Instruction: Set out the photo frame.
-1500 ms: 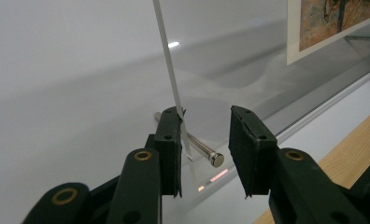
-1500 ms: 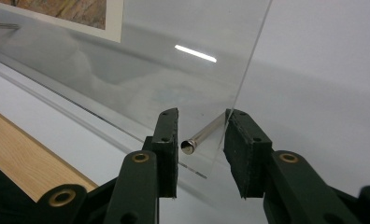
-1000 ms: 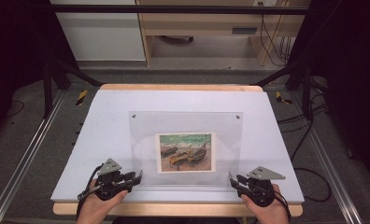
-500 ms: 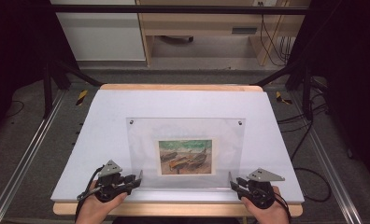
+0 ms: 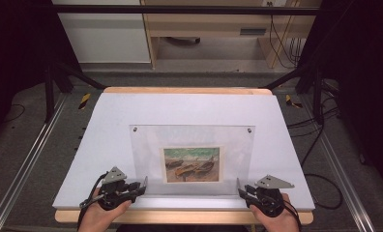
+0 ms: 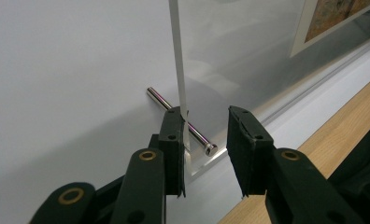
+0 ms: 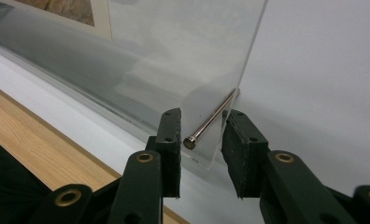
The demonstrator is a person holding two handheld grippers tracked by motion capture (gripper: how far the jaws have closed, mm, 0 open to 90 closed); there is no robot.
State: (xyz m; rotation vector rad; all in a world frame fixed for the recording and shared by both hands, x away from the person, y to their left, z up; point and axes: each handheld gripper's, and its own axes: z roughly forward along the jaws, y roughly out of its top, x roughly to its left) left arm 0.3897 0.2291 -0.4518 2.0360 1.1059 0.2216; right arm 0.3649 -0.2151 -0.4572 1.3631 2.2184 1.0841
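Observation:
A clear acrylic picture frame (image 5: pixel 192 137) holding a print of boats (image 5: pixel 192 164) stands tilted on the white board (image 5: pixel 189 108). My left gripper (image 5: pixel 142 186) is at its near left corner and my right gripper (image 5: pixel 240 188) at its near right corner. In the left gripper view the left gripper (image 6: pixel 206 121) is open; the acrylic panel's edge (image 6: pixel 176 56) rests against its left jaw, and a metal pin (image 6: pixel 160 99) runs through the corner. In the right gripper view the right gripper (image 7: pixel 202 121) is open around a metal pin (image 7: pixel 211 119) at the panel's (image 7: pixel 174 56) corner.
A wooden table edge (image 5: pixel 180 216) runs along the front of the white board. Two small metal studs (image 5: pixel 135 129) mark the frame's top corners. Black rig posts (image 5: pixel 49 87) and cables (image 5: pixel 320 140) flank the table, and cabinets (image 5: pixel 102 34) stand beyond it.
The frame's top edge has come nearer to me and the print sits lower in the high view. Both grippers stay at the near corners.

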